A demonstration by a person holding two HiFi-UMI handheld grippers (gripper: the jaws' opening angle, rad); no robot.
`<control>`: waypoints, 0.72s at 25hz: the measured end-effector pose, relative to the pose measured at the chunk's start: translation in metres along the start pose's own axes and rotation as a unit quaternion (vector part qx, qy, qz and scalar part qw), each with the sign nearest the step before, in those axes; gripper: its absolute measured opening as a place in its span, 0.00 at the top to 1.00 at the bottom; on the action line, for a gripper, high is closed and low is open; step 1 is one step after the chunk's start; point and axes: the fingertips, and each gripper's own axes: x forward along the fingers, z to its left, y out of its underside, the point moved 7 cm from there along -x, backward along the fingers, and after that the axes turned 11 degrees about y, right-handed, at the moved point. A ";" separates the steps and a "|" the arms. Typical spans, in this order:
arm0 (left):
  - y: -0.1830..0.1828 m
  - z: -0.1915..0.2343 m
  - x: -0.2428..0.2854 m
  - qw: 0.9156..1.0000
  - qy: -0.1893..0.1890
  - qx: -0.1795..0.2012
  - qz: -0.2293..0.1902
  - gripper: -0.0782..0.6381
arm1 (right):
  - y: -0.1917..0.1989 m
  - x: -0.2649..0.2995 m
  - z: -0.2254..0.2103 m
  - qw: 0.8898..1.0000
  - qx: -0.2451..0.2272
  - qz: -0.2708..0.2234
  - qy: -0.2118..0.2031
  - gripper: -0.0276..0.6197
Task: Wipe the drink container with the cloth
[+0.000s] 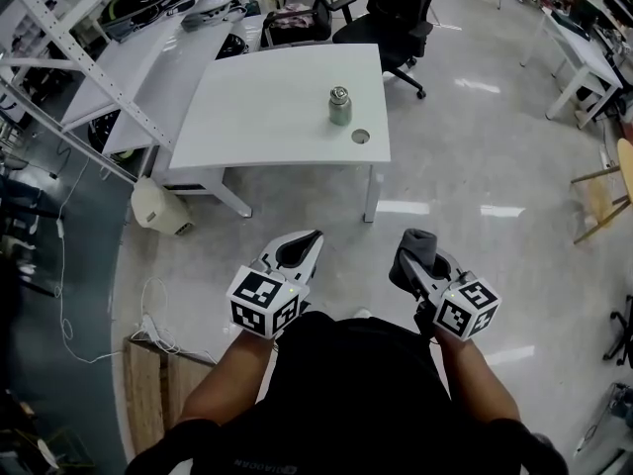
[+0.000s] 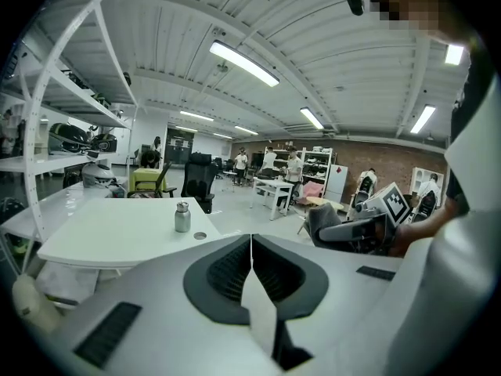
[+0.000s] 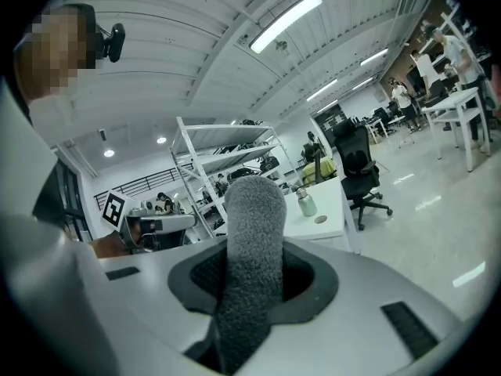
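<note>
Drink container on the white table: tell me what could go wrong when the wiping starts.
1. The drink container stands free near the table's edge; a push from the cloth might tip it.
2. The left tool is shut and empty; it must open before it can steady the container.
3. The right tool pinches a narrow bunch of cloth, which could slip out.

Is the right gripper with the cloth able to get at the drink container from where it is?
Probably not yet: the right gripper, shut on the cloth, is well short of the drink container on the table. Nothing blocks the way.
</note>
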 end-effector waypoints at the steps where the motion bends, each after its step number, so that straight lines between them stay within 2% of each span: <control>1: -0.001 0.001 0.002 1.000 0.001 0.001 0.002 0.87 | -0.001 0.001 -0.001 1.000 0.000 0.000 -0.001 0.79; 6: 0.001 0.014 0.008 1.000 -0.007 -0.009 0.011 0.87 | -0.003 0.009 -0.006 1.000 0.004 0.001 0.000 0.79; 11: -0.002 0.022 0.021 1.000 0.006 -0.001 0.015 0.87 | -0.004 0.015 -0.016 1.000 0.003 0.006 0.007 0.79; 18: -0.011 0.055 0.044 1.000 0.021 0.002 0.023 0.87 | -0.016 0.045 -0.027 1.000 0.008 -0.001 0.020 0.79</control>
